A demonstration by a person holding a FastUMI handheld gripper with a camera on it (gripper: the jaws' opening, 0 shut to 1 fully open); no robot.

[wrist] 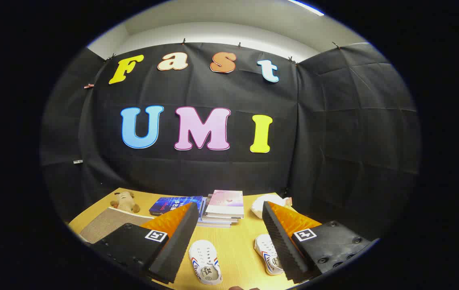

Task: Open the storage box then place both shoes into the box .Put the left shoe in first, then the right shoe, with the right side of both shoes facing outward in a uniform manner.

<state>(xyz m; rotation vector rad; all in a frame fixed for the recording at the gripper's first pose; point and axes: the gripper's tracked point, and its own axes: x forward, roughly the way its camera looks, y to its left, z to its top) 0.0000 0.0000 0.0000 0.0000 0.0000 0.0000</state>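
Two white sneakers w/ red-blue side stripes lie on the wooden table (237, 245), both below and between the fingers, soles down, openings up. One shoe (205, 262) sits just inside the left finger (177, 237); its long axis runs roughly along the tool's forward direction, toe end away from the tool, heel toward it. The other shoe (268, 254) lies just inside the right finger (281, 237), partly hidden by it, same approx. orientation; the two are well apart, near parallel. Gripper (229, 237) is spread wide, nothing between the fingers, touching neither shoe. Beyond the fingertips: a stack of books (223, 209) straight ahead, a blue book (175, 204) beside it on the left. Further left, a small plush toy (124, 201) and a beige-grey flat item (108, 224), maybe a box lid, can't tell. A white soft object (267, 203) sits past the right fingertip. No contents visible in any container.
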